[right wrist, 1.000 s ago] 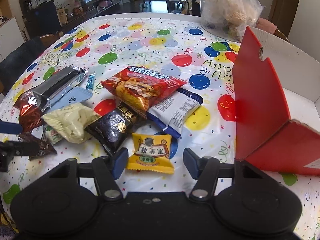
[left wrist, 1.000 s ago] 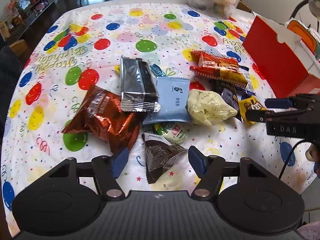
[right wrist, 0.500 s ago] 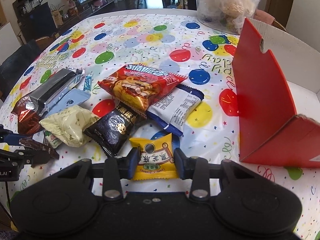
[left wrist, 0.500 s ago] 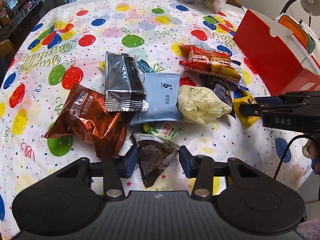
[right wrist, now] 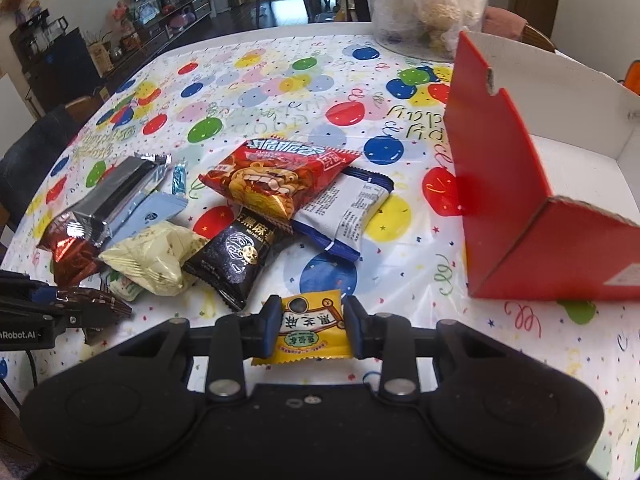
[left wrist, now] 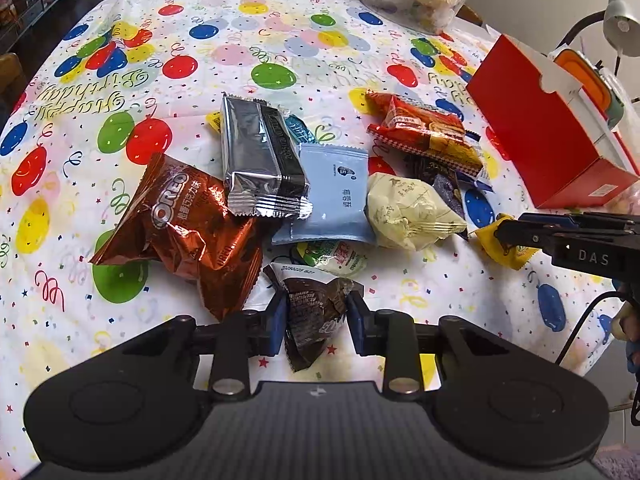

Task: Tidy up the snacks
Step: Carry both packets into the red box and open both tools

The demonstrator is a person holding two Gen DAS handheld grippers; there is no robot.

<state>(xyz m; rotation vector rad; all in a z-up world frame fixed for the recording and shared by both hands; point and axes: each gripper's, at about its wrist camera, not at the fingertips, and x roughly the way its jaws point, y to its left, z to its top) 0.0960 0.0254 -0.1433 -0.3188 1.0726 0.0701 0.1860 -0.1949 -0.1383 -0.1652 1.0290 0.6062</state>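
My left gripper (left wrist: 316,308) is shut on a dark brown triangular snack packet (left wrist: 314,324) at the near edge of the snack pile. In the right wrist view, my right gripper (right wrist: 311,314) has a small yellow packet (right wrist: 312,332) between its closing jaws, both pads against the packet's sides. The same yellow packet (left wrist: 500,248) shows in the left wrist view at the right gripper's tip. An open red cardboard box (right wrist: 520,200) with a white inside stands to the right of the pile.
On the balloon tablecloth (left wrist: 280,40) lie an orange Oreo bag (left wrist: 180,232), a silver pack (left wrist: 260,168), a light blue sachet (left wrist: 336,196), a pale yellow packet (left wrist: 404,212), a red snack bag (right wrist: 276,180) and a black packet (right wrist: 240,256). A clear plastic bag (right wrist: 424,4) sits at the far edge.
Both grippers stood open around their packets and have closed in. The left now pinches the brown packet, the right presses the yellow one. Neither hand has shifted much.
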